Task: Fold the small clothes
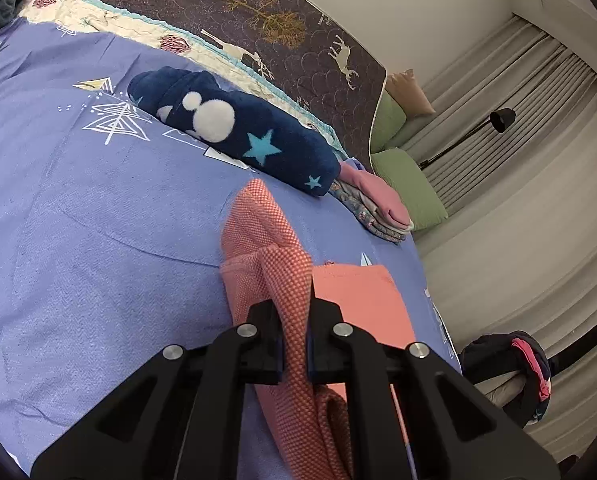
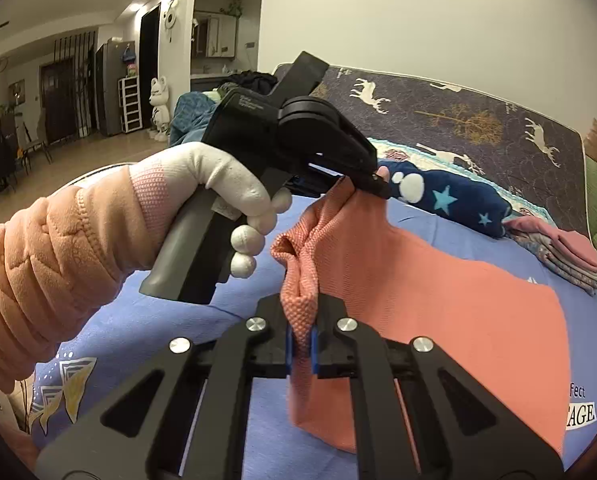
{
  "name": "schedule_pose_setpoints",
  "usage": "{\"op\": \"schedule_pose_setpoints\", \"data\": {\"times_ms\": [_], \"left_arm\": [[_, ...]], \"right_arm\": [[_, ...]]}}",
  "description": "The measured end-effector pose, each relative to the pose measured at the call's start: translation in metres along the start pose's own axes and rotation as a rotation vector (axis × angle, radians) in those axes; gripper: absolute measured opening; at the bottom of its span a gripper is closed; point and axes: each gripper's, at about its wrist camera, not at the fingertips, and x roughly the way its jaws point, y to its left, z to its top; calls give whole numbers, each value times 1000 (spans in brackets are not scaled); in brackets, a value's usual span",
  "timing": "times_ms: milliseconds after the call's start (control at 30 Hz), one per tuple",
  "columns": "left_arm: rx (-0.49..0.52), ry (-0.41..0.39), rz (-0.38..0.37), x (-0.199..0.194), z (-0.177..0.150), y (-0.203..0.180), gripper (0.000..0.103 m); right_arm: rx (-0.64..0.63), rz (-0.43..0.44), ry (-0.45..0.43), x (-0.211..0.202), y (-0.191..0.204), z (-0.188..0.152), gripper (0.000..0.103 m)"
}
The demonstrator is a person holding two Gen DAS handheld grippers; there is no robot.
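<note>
The right claw [image 2: 302,344] is clamped on a bunched corner of the coral garment [image 2: 458,304], its blue pads [image 2: 289,350] pressed on a narrow pinch of waffle-knit cloth that rises between the jaws. The left claw [image 2: 378,188], seen from the right wrist, bites the next corner of the same edge, held by a white-gloved hand [image 2: 234,196] with a peach quilted sleeve [image 2: 38,248]. In the left wrist view that left claw [image 1: 294,344] likewise has its jaws nearly together on a twisted fold of the garment [image 1: 354,292]. The gripped edge hangs raised between the two claws, while the rest drapes down onto the bed's lilac sheet [image 2: 146,332]. In the right wrist view its long axis runs from the claws away to the lower right, the smooth side up and the textured side showing at the pinches. Beyond it on the sheet [image 1: 78,208] lie a navy fleece [image 1: 238,136] with stars and white dots, and just beside it a small folded stack [image 1: 378,204] topped in pink, near the bed's edge. A dark deer-print blanket [image 1: 282,12] runs behind them.
</note>
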Motion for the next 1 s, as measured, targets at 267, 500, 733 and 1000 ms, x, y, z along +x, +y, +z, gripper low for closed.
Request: {"op": "schedule_pose_setpoints", "data": {"times_ms": [267, 500, 733, 1000], "left_arm": [[6, 14, 34, 17, 0, -22, 7], [13, 19, 66, 31, 1, -46, 7], [44, 31, 82, 51, -1, -76, 7], [87, 65, 95, 89, -8, -116, 7]], "right_arm": [[84, -9, -14, -15, -30, -9, 6], [157, 16, -31, -27, -54, -12, 6], [242, 31, -46, -43, -86, -23, 6], [361, 23, -57, -64, -131, -43, 6]]}}
